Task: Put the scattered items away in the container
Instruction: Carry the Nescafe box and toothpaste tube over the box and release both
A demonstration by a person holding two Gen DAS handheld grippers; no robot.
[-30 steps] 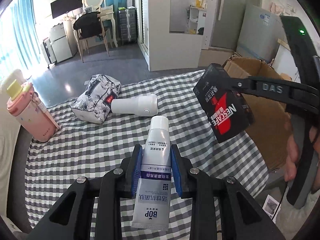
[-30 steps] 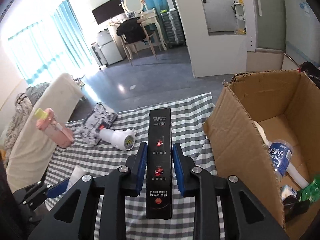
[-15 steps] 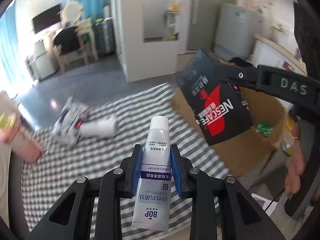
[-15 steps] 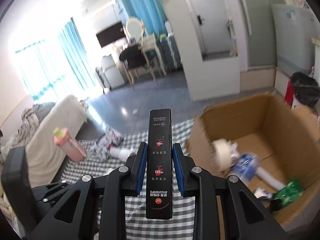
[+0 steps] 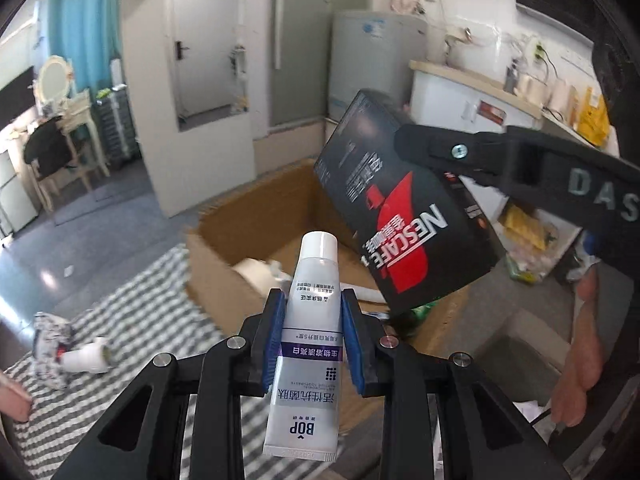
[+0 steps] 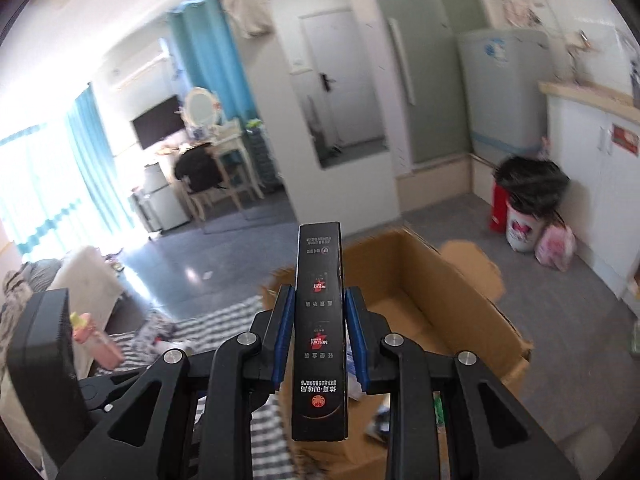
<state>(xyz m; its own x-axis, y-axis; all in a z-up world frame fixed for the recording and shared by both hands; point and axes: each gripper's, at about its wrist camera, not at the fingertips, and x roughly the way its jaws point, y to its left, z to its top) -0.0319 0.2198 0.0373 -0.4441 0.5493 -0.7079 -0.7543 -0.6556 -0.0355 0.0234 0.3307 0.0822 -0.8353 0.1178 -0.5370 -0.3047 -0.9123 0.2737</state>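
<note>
Between the blue pads of the left gripper (image 5: pixel 313 336), clamped: one white toothpaste tube (image 5: pixel 310 364), long axis running forward along the fingers, cap end pointing away toward the open cardboard box (image 5: pixel 256 240), crimped end nearest the camera. Between the pads of the right gripper (image 6: pixel 320 336), likewise clamped on its narrow sides: one black Nescafe box (image 6: pixel 320 340), long axis forward, far end aimed over the carton's rim. Seen from the left wrist, held tilted above the carton, with its broad red-and-black face showing. Inside the carton, several blurred items, too smeared to count. On the checked tablecloth (image 5: pixel 132 320), well apart from the carton: one patterned pouch (image 5: pixel 50 334) touching one white bottle (image 5: pixel 86 360).
</note>
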